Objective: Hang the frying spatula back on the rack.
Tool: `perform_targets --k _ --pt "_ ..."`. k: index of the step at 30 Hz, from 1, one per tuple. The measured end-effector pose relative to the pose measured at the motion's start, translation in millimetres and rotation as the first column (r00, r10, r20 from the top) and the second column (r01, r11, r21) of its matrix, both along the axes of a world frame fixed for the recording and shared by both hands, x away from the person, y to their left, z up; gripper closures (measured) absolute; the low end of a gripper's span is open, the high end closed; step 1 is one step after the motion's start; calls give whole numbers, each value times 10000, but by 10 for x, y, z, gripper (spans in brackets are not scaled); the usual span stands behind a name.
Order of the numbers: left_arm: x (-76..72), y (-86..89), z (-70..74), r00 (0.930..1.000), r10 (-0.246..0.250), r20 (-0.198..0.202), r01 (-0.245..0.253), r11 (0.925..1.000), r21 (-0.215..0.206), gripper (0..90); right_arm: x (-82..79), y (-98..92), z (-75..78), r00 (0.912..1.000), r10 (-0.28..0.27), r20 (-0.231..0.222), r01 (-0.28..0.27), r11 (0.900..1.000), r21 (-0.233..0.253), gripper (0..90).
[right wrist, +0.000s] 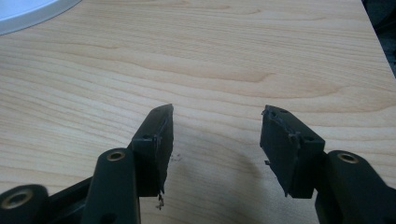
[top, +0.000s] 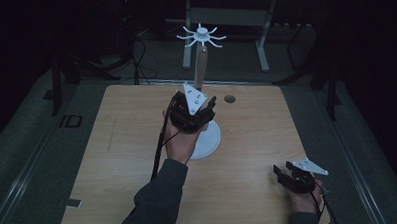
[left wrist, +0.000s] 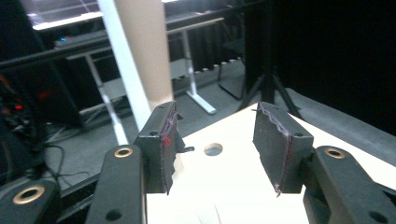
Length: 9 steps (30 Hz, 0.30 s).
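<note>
Right gripper sits nearest, low at the near right corner of the wooden table, held in the person's right hand. Its jaws stand apart and hold nothing; in the right gripper view bare wood grain fills the gap between them, and the pads show frayed edges. A grey three-cornered plate tops this gripper.

Left gripper is farther in, near the table's centre, carried by the left hand with a dark sleeve behind it. Its jaws are likewise spread and empty. In the left gripper view the left jaw stands just beside the stand's post, with no contact that can be confirmed.

Task item: a white rack stand. Its round white base rests on the table, partly covered by the left gripper. A tan post rises upright from the base, and a white hub with radiating prongs crowns it.

Beyond the stand, a small round hole is set in the tabletop near the far edge. A white-legged table frame stands on the dark floor behind.
</note>
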<state>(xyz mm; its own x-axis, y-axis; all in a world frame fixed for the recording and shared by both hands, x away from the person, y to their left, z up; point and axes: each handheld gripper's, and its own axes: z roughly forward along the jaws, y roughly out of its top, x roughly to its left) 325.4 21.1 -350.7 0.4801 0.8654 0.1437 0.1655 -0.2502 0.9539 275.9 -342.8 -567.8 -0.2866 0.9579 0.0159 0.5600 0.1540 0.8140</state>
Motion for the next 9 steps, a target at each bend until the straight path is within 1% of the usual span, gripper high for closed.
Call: perform_targets --k 2,3,5,6,7,9 --pt "-16 45 -66 9986 -473 -226 471 9988 -106 502 1 1 -1 10000 2 -6 -2 10000 -9 435" --pt "-16 45 -66 9986 -473 -226 471 9988 -106 502 1 1 0 10000 2 -5 -2 10000 -9 433" --pt "-44 73 -119 9954 -881 -365 875 9960 -167 502 0 1 -1 10000 -9 -20 9 10000 -11 431" --pt "-78 102 -189 9897 -1351 -476 1345 9908 -155 501 0 1 -1 10000 -7 -17 7 10000 -9 430" --pt "-78 102 -189 9897 -1351 -476 1345 9908 -155 500 0 1 -1 10000 -7 -17 7 10000 -9 430" --pt "-110 133 -280 9818 -1747 -738 1737 9846 -208 500 2 2 -2 10000 -4 -34 4 10000 -17 426"
